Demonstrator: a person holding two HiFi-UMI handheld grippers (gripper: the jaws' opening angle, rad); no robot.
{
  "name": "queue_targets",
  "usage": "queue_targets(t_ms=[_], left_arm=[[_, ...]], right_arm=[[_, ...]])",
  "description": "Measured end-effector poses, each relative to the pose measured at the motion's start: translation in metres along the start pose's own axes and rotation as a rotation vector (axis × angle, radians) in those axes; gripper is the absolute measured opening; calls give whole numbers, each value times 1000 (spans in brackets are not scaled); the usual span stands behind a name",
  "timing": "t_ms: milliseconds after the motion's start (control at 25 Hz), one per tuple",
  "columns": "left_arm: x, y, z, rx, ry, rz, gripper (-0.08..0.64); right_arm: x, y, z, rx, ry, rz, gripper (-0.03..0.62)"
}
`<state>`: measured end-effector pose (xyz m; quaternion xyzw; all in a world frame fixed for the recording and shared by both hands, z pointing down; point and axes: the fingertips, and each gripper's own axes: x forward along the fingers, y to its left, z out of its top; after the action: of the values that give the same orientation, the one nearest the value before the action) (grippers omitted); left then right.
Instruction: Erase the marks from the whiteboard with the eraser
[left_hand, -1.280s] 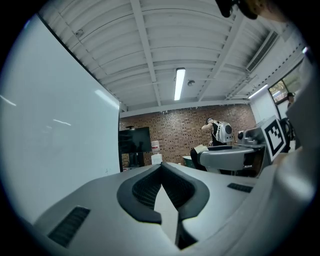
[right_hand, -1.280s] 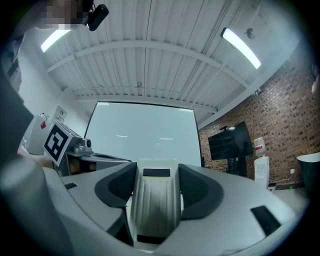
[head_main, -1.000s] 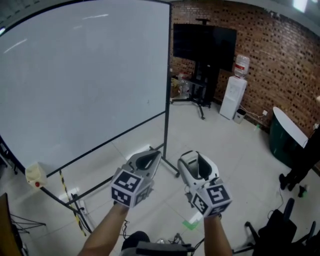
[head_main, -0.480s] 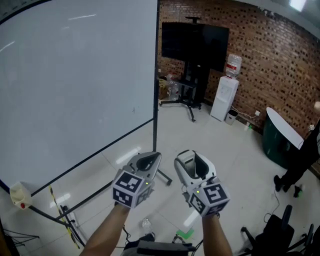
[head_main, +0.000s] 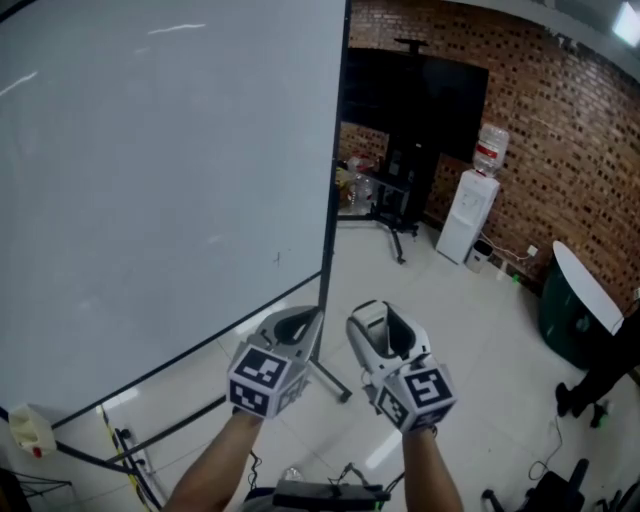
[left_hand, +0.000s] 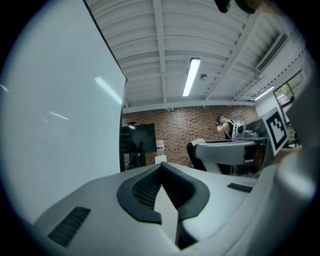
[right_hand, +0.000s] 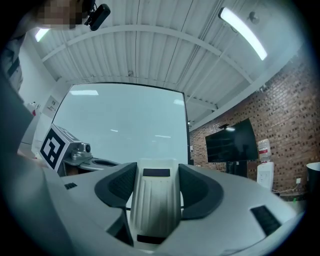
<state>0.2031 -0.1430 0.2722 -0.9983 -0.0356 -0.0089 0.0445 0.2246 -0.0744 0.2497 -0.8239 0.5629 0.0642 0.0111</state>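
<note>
The whiteboard (head_main: 150, 180) fills the left of the head view and looks clean apart from a tiny dark speck (head_main: 277, 258) near its lower right. Both grippers are held low in front of me, short of the board's right edge. My right gripper (head_main: 385, 325) is shut on a pale grey ribbed eraser (head_main: 369, 326). In the right gripper view the eraser (right_hand: 155, 200) sits upright between the dark pads of the right gripper (right_hand: 156, 171). My left gripper (head_main: 298, 322) is shut with nothing in it, and its pads meet at the tip of the left gripper (left_hand: 161, 167).
The board's black frame post (head_main: 333, 200) and stand foot (head_main: 328, 378) are right ahead of the grippers. A pale object (head_main: 27, 429) rests at the tray's left end. Behind are a TV on a stand (head_main: 420, 95), a water dispenser (head_main: 468, 215), a brick wall and a dark round table (head_main: 578, 295).
My view has shifted: the board's lower edge and the pale tray object have slid down and left in the picture. Both grippers stay side by side, unchanged.
</note>
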Motion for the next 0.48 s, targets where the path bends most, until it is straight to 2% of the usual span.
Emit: queue_targets(t_ms=[240,480], left_arm=[[15,57,-6,-18,0,90,-8],[22,103,-12,-17,19,231,-8]], right_arm=[[69,0,-6,-1,18,92,264],[124,-1,-15,4,5,213,264]])
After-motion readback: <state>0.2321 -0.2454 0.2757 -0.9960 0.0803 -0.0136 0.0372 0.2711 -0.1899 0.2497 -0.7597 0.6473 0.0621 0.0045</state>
